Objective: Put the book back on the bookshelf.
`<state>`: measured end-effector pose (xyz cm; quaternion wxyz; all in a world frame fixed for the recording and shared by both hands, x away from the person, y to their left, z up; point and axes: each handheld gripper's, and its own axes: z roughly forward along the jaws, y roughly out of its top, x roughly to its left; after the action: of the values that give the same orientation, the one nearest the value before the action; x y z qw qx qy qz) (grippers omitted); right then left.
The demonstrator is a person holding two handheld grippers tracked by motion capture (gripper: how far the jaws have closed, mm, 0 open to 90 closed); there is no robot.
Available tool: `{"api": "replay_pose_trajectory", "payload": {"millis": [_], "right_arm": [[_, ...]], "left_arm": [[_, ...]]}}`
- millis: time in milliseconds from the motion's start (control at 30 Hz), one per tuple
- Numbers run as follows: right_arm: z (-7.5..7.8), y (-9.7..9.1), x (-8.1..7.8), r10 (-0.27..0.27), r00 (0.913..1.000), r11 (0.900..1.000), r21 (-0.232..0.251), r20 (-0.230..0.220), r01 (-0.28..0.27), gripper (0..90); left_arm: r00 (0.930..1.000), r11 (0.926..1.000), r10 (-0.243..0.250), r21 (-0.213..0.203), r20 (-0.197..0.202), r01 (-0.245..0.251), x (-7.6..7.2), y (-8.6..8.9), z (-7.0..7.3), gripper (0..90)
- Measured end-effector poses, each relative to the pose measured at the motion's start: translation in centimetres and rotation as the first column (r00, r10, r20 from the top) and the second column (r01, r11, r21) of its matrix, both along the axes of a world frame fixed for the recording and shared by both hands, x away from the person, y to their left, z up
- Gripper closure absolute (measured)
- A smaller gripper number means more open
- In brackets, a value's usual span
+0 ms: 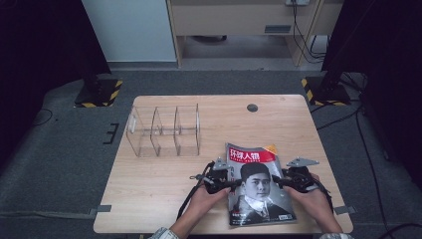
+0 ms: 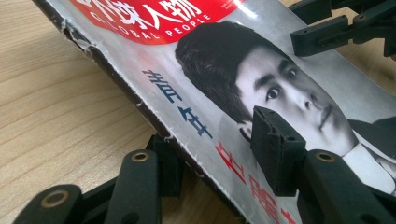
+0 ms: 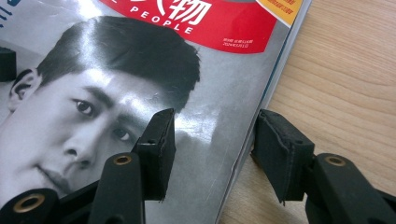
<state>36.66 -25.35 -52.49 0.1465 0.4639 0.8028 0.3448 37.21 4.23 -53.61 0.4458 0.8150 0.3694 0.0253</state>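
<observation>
A magazine [image 1: 259, 184] with a red title band and a black-and-white portrait lies flat near the table's front edge, right of centre. My left gripper [image 1: 230, 184] is at its left edge and my right gripper [image 1: 278, 181] at its right edge. In the left gripper view the worn spine of the magazine [image 2: 224, 70] runs between the jaws of my left gripper [image 2: 215, 144], one beside the spine by the wood, one over the cover, with a wide gap. In the right gripper view my right gripper [image 3: 217, 140] straddles the edge of the magazine [image 3: 140, 93] the same way, pads apart.
A clear plastic organiser [image 1: 164, 130] with three compartments stands at the back left of the wooden table [image 1: 149, 194]. A dark round grommet [image 1: 252, 107] sits near the far edge. Two stands with striped bases [image 1: 99, 92] are on the floor beyond.
</observation>
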Motion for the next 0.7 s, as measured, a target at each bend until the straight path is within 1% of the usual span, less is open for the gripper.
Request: {"api": "replay_pose_trajectory", "payload": {"millis": [67, 200, 233, 267, 300, 333, 400, 433, 500, 600, 700], "right_arm": [[0.0, 0.2, -0.1, 0.007, 1.0000, 1.0000, 0.000, -0.006, -0.007, 49.9], [0.0, 0.5, -0.2, 0.022, 0.9997, 0.9997, -0.004, 0.005, -0.022, 50.1], [0.0, 0.6, -0.2, 0.019, 0.9998, 0.9998, -0.001, -0.002, -0.019, 50.1], [0.0, 0.6, -0.2, 0.018, 0.9998, 0.9998, 0.002, 0.000, -0.018, 50.1], [0.0, 0.5, -0.1, 0.028, 0.9996, 0.9996, 0.003, -0.002, -0.028, 50.1], [0.0, 0.4, 0.0, 0.024, 0.9997, 0.9997, 0.011, -0.010, -0.024, 49.9], [0.0, 0.4, 0.2, 0.022, 0.9997, 0.9995, 0.021, -0.012, -0.022, 48.4], [-0.1, 0.3, 0.3, 0.025, 0.9996, 0.9996, 0.016, -0.011, -0.025, 47.0], [-0.2, 0.4, 0.8, 0.010, 0.9999, 0.9996, 0.026, -0.004, -0.009, 44.0], [-0.1, 0.5, 1.5, 0.004, 0.9999, 0.9997, 0.022, -0.012, -0.004, 40.6], [-0.2, 0.6, 1.8, 0.006, 0.9998, 0.9992, 0.041, -0.019, -0.006, 41.1]], "left_arm": [[1.0000, 1.0000, 0.002, -0.001, -0.002, -0.002, 0.1, 0.1, 0.0, 55.8], [1.0000, 1.0000, -0.001, 0.002, -0.007, 0.001, 0.1, 0.3, 0.1, 56.3], [0.9999, 1.0000, -0.001, 0.001, -0.011, 0.001, 0.1, 0.3, 0.1, 56.3], [0.9999, 1.0000, -0.002, -0.003, -0.017, 0.002, 0.2, 0.4, 0.1, 56.2], [0.9998, 1.0000, -0.001, -0.006, -0.019, 0.000, 0.2, 0.5, 0.1, 55.8], [0.9998, 1.0000, -0.002, -0.003, -0.018, 0.002, 0.3, 0.5, 0.1, 55.0], [0.9999, 1.0000, 0.001, -0.001, -0.017, -0.001, 0.2, 0.5, 0.1, 54.5], [0.9998, 1.0000, 0.003, 0.001, -0.017, -0.003, 0.2, 0.4, 0.1, 54.2], [0.9999, 0.9999, -0.002, 0.010, -0.017, 0.003, 0.2, 0.4, 0.2, 53.8], [0.9999, 0.9997, -0.005, 0.023, -0.011, 0.005, 0.4, 0.4, 0.5, 53.7], [0.9999, 0.9999, 0.001, 0.015, -0.012, -0.001, 0.7, 0.7, 0.6, 52.6]]}}
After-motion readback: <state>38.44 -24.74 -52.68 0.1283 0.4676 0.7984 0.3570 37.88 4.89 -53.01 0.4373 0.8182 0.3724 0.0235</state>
